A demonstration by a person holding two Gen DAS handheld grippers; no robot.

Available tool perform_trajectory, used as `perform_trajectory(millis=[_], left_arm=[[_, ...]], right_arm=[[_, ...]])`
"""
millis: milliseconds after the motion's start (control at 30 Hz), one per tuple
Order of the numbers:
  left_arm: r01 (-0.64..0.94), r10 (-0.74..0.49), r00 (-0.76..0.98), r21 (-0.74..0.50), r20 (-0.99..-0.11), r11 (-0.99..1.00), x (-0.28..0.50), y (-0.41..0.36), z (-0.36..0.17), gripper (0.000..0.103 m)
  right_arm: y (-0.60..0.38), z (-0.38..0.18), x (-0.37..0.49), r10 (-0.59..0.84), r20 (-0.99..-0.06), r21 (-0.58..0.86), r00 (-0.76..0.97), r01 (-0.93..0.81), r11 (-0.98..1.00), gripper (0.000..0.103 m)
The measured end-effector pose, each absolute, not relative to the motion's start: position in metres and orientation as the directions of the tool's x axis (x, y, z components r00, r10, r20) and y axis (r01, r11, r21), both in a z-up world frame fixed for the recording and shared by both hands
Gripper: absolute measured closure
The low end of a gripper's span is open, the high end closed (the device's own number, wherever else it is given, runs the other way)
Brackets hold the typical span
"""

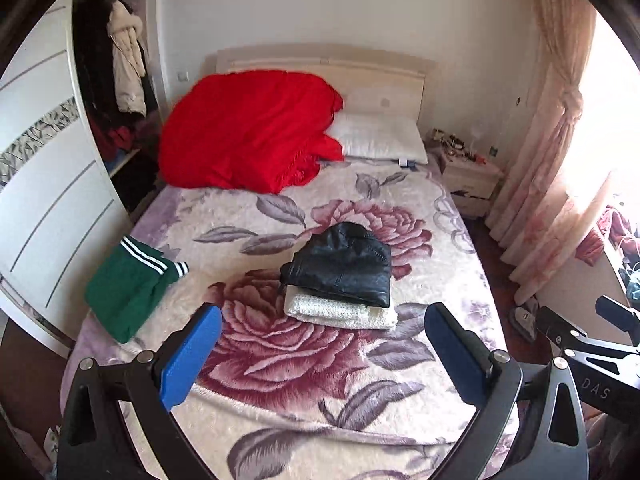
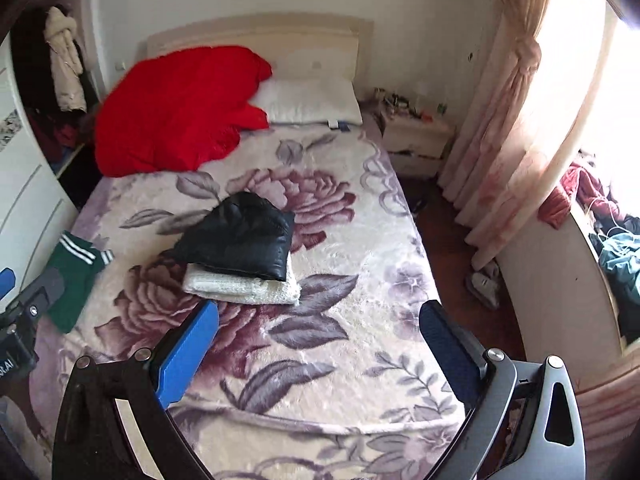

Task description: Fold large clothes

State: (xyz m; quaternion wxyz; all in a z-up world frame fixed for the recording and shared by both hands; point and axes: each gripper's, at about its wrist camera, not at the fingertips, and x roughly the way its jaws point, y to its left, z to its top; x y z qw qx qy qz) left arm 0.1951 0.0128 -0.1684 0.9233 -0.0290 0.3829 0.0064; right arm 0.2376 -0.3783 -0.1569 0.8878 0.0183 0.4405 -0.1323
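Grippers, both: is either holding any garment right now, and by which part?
Nothing is held. The left gripper and right gripper are open and empty above the floral bedspread.

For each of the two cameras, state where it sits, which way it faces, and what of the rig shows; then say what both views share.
Left wrist: on the left gripper, above the bed's foot, angled down toward the headboard; its open blue fingers frame the view, and the right gripper shows at the right edge.
Right wrist: on the right gripper, same heading, slightly nearer the curtain; its blue fingers are open, and the left gripper shows at the left edge.
Shared: black leather jacket on a white folded garment, green striped garment, red blanket, pillow.
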Motion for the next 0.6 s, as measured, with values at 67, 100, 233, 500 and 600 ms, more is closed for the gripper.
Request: perform_trajectory(millis=[67, 100, 233, 500, 600], left_arm=[[-0.037, -0.005, 0.719, -0.046, -0.695, 0.998, 0.178, 0.012, -0.155, 0.0], [-0.041, 0.0, 0.724, -0.044, -0.69, 0.998, 0.172, 0.012, -0.15, 0.0], [-0.038, 0.003, 0.746, -0.037, -0.666, 0.999, 0.144, 0.009, -0.13, 0.0], [-0.042, 0.015, 0.748, -0.024, -0.663, 0.999, 0.113, 0.005, -0.107, 0.0], [-0.056, 0.037, 0.739, -0.006, -0.672, 0.998, 0.11, 0.004, -0.102, 0.0]], right_arm=[[-0.373, -0.134, 0.213, -0.218, -0.767, -0.084, 0.604, 0.243, 0.966, 0.001], [-0.372, -0.123, 0.201, -0.216, -0.755, -0.078, 0.62, 0.242, 0.967, 0.001], [-0.366, -0.093, 0.17, -0.208, -0.725, -0.071, 0.656, 0.23, 0.971, 0.001], [-0.355, -0.052, 0.122, -0.176, -0.698, -0.054, 0.694, 0.193, 0.98, 0.001], [-0.353, -0.038, 0.111, -0.163, -0.699, -0.046, 0.696, 0.184, 0.982, 0.001]])
